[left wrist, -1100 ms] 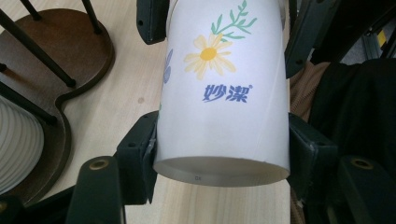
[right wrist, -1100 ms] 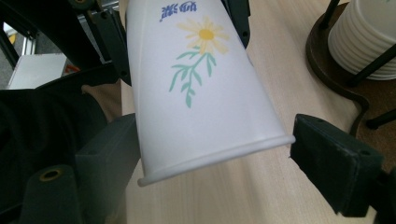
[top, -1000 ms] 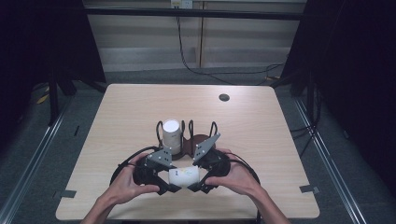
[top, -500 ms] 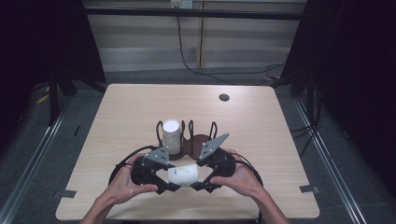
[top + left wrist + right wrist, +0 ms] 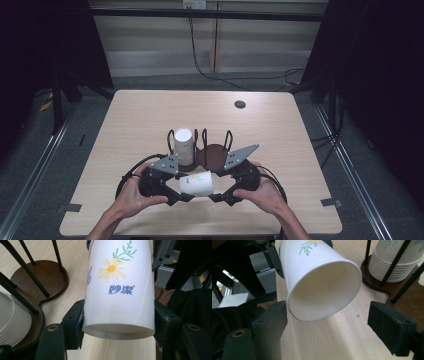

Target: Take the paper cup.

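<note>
A white paper cup (image 5: pixel 197 183) with a flower print lies on its side just above the table, near the front edge. My left gripper (image 5: pixel 186 187) is shut on it, its pads (image 5: pixel 75 320) pressing both sides of the cup (image 5: pixel 117 290) near the base. My right gripper (image 5: pixel 216 189) faces the cup's open mouth (image 5: pixel 319 277). It (image 5: pixel 330 320) stands open, with one pad (image 5: pixel 270 317) close beside the rim and the other well off to the side. A hand holds each gripper.
A dark wooden holder (image 5: pixel 216 154) with black upright rods stands just behind the grippers, with a stack of white cups (image 5: pixel 183 145) in its left bay. A small black round fitting (image 5: pixel 240 104) sits far back on the table (image 5: pixel 135 120).
My right gripper has slid to the right, a little away from the left one. The cup and the left gripper have stayed in place.
</note>
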`<control>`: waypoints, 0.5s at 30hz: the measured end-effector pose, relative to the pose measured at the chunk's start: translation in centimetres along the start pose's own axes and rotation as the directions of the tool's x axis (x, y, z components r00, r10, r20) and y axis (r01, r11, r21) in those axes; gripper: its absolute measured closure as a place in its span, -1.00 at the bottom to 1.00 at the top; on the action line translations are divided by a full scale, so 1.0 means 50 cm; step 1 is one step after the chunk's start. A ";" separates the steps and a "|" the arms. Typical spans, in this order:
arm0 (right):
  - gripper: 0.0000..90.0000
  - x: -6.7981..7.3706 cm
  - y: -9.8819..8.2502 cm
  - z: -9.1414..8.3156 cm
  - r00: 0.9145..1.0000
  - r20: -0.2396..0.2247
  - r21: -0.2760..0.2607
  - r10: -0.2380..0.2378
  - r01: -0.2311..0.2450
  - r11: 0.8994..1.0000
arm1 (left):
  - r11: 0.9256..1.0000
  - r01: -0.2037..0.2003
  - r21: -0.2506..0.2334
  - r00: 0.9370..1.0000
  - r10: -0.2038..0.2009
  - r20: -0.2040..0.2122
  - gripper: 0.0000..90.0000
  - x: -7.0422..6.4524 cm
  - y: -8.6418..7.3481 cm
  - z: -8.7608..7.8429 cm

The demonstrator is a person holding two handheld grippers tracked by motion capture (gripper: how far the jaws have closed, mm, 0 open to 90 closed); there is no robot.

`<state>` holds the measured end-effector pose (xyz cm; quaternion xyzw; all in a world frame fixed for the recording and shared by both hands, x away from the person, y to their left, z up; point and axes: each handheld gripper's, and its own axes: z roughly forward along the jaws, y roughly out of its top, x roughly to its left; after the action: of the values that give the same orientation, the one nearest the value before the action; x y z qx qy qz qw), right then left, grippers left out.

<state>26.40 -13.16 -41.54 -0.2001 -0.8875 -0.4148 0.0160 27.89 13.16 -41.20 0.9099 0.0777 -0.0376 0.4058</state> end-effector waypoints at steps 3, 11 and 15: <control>-0.66 -0.002 -0.004 -0.006 1.000 -0.005 -0.034 0.015 -0.015 0.999 | 1.000 -0.009 -0.002 1.000 0.009 -0.003 -0.19 -0.002 -0.003 -0.003; -0.66 0.001 -0.004 -0.017 1.000 -0.009 -0.116 0.030 -0.031 0.993 | 0.997 0.014 -0.079 1.000 -0.016 -0.025 -0.18 0.001 -0.010 -0.029; -0.66 0.006 -0.003 -0.021 1.000 -0.011 -0.154 0.028 -0.030 0.988 | 0.995 0.016 -0.097 1.000 -0.019 -0.025 -0.18 0.002 -0.013 -0.035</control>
<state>25.95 -13.91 -40.90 -0.2117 -0.8496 -0.4830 0.0106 27.87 14.91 -40.52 0.8889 0.0926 -0.0258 0.4479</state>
